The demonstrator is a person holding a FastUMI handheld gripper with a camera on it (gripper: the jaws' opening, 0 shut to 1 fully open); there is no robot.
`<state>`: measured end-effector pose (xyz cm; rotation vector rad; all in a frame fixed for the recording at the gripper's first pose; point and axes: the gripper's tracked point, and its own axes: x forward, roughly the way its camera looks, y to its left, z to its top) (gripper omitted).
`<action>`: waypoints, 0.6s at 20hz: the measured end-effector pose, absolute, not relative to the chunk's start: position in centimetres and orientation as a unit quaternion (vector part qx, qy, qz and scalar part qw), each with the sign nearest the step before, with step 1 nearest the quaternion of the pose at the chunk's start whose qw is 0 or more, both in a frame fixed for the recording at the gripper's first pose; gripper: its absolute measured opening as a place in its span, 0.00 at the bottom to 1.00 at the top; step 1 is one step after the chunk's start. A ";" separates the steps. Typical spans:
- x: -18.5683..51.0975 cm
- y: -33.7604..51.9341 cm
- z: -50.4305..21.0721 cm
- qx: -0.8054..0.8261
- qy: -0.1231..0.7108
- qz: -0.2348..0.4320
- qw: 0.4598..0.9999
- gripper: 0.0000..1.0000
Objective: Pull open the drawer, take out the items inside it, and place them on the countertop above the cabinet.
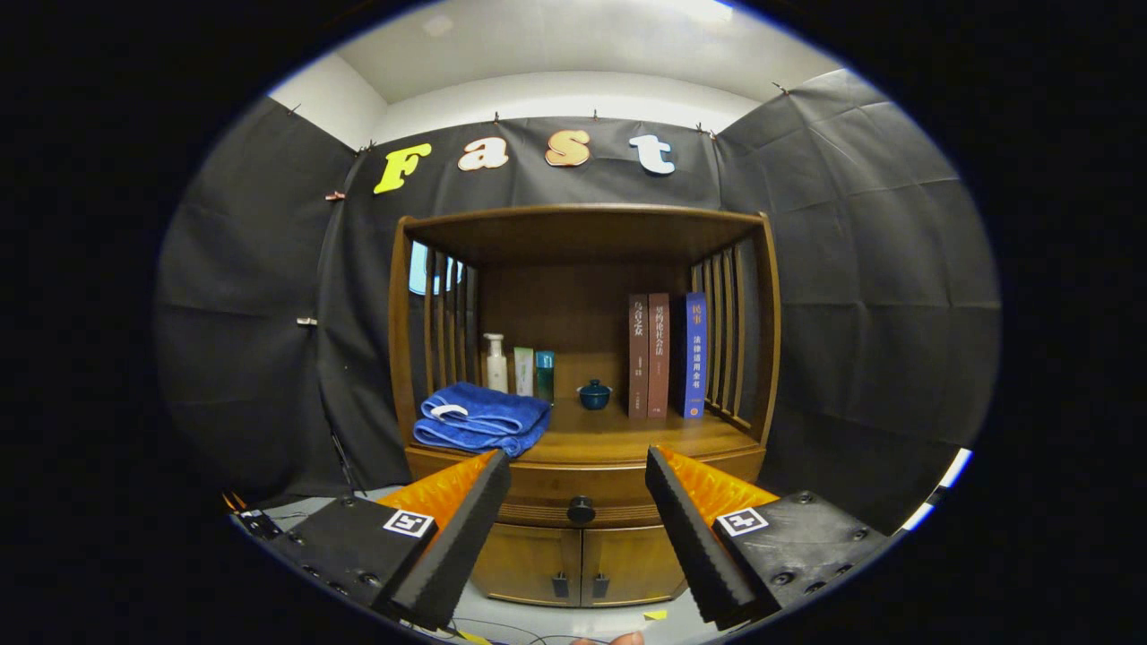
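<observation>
From the left, a folded towel lies on the worktop; I hold the gripper with fingers spread wide and empty. The closed drawer's knob sits dead ahead between them, still well beyond the tips; books stand rightward.

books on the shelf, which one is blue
The rightmost book, next to the slatted side of the cabinet; the two books left of it are brown. The gripper is open, well short of the drawer knob.
</observation>
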<state>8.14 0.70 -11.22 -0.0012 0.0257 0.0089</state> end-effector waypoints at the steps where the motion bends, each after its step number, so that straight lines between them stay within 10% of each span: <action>1: 9.1 0.6 -12.5 -0.001 0.016 0.002 1.000 0.99; 12: 19.6 -0.1 -25.1 0.001 0.090 -0.010 0.996 0.99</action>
